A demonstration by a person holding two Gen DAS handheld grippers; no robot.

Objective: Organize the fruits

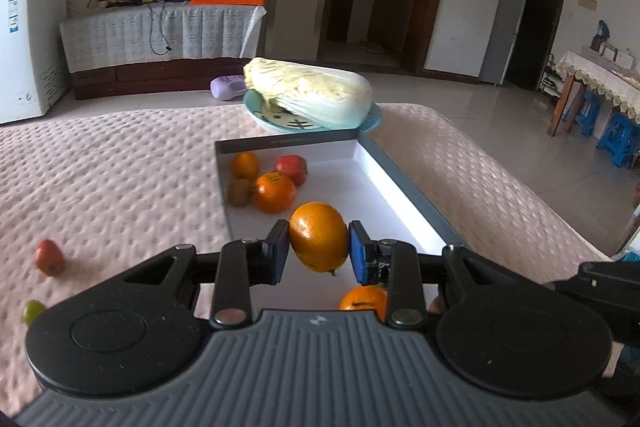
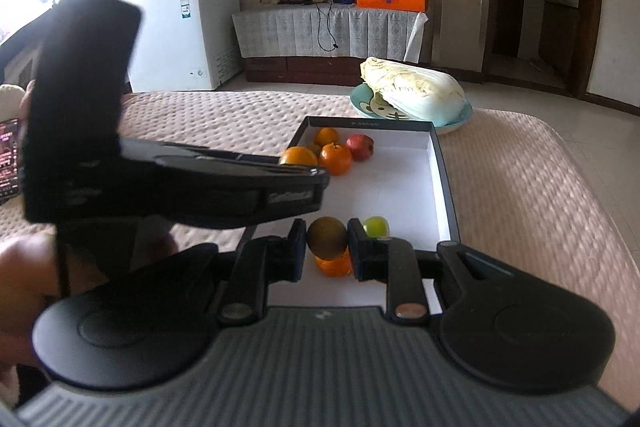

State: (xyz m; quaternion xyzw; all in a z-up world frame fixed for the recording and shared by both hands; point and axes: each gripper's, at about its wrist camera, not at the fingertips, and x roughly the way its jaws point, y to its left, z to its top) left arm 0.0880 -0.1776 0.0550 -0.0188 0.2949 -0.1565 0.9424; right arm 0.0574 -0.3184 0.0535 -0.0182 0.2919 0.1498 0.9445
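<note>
Between the fingers: each hand-held gripper pinches one fruit above the box.
Left hand-held gripper (image 1: 319,247): its two blue pads are pressed against a large orange (image 1: 318,237), held over the near half of the box (image 1: 404,187).
Right hand-held gripper (image 2: 327,247): pinching a brown kiwi (image 2: 327,238) above the box's near end; the left tool crosses this view at 9 o'clock.
Under the kiwi: a tangerine (image 2: 333,265) lies on the box floor; a green fruit (image 2: 376,226) sits just beside the right finger at 1 o'clock.
Box interior, far end: a cluster at 12 o'clock from the held orange, made of a second orange (image 1: 275,192), a small kiwi (image 1: 239,192), a smaller orange fruit (image 1: 245,165) and a red apple (image 1: 292,169).
Box: shallow, white inside, grey rim, lying on the pink quilted bed (image 1: 120,167).
Loose fruit on the bed: a red fruit (image 1: 49,257) at 9 o'clock of the left tool, and a green one (image 1: 33,311) nearer the camera, at 8 o'clock.
Beyond the box: a napa cabbage (image 1: 310,93) on a blue plate (image 1: 370,121), at 12 o'clock.
</note>
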